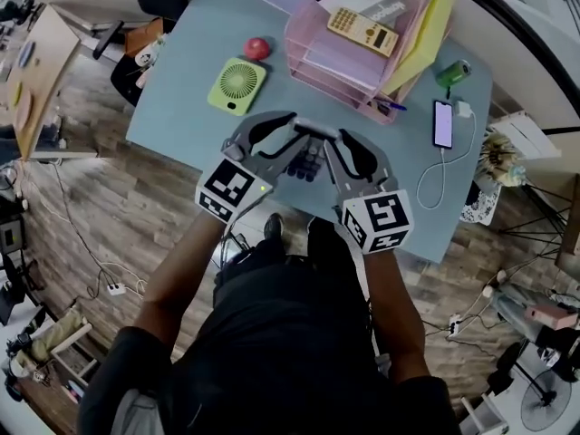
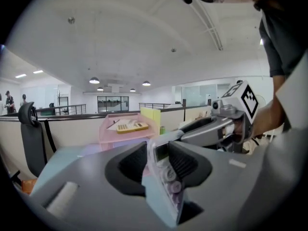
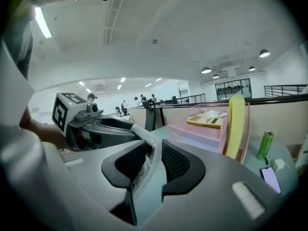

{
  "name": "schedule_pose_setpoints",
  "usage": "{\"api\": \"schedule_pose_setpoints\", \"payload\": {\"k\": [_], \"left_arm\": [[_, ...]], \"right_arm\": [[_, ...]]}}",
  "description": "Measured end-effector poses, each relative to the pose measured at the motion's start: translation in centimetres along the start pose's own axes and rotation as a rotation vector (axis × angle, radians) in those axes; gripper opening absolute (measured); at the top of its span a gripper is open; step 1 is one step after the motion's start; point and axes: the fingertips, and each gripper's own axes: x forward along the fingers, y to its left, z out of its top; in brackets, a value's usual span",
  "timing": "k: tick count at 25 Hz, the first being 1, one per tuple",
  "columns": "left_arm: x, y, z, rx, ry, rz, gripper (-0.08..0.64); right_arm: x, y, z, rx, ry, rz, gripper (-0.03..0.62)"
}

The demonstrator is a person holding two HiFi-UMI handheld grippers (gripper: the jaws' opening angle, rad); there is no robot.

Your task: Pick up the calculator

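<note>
Bare table (image 1: 181, 107) lies open at left. Fan (image 1: 237, 84) and pink trays (image 1: 335, 62) block the far side; phone (image 1: 442, 123) and green can (image 1: 453, 72) obstruct the right.

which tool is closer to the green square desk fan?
Left. The left tool is just near-side and right of the green square desk fan; the right tool is further right, past the left one. Both grip the clear purple-keyed calculator.
</note>
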Motion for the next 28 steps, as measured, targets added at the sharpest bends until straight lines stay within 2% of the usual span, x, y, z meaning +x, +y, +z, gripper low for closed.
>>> {"api": "schedule_pose_setpoints", "payload": {"k": [9, 13, 22, 28], "left_arm": [[-8.2, 0.2, 7.5, 0.093, -0.150, 0.099, 0.195], [-11.0, -0.2, 9.4, 0.092, -0.200, 0.127, 0.195], [-15.1, -0.9, 11.3, 0.091, -0.293, 0.152, 0.195], [-16.7, -1.4, 11.4, 0.093, -0.303, 0.150, 0.195]], "right_arm": [[-1.9, 6.8, 8.1, -0.169, -0.113, 0.057, 0.100], [-3.0, 9.3, 10.4, -0.235, -0.139, 0.067, 0.100], [-4.6, 13.1, 13.0, -0.339, -0.171, 0.065, 0.100], [-5.2, 14.7, 13.2, -0.352, -0.171, 0.061, 0.100]]}}
